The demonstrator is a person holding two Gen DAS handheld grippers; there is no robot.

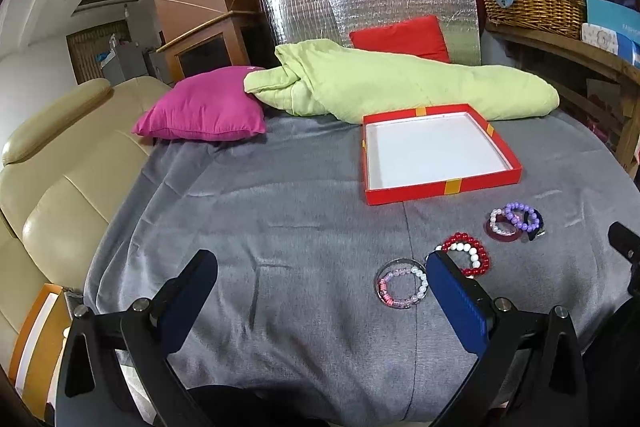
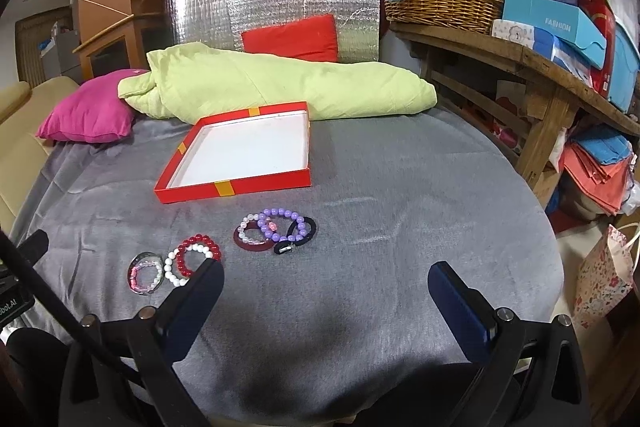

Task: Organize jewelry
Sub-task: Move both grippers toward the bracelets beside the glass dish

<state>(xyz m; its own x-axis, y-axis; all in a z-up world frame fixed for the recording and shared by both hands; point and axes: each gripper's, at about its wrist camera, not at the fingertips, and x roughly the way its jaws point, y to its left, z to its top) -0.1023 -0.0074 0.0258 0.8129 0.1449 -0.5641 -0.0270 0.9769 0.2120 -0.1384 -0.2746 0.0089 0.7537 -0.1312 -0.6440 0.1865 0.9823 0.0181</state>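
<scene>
A shallow red box [image 1: 440, 187] with a white inside [image 2: 248, 147] lies open and empty on the grey cloth. Nearer to me lie several bead bracelets: a pink and pearl one [image 1: 402, 287] [image 2: 146, 273], a red and white pair [image 1: 470, 255] [image 2: 196, 255], and a purple one [image 1: 520, 215] [image 2: 278, 223] heaped with a pearl one, a dark red ring and a black hair tie [image 2: 298, 231]. My left gripper [image 1: 320, 271] is open and empty, its right finger beside the pink bracelet. My right gripper [image 2: 326, 279] is open and empty, below the purple heap.
A green quilt [image 2: 280, 87], a pink cushion [image 1: 200, 107] and a red cushion [image 2: 292, 39] lie behind the box against a silver foil panel. A wooden shelf [image 2: 520, 59] with a wicker basket and boxes stands at the right. A beige sofa [image 1: 60, 167] is at the left.
</scene>
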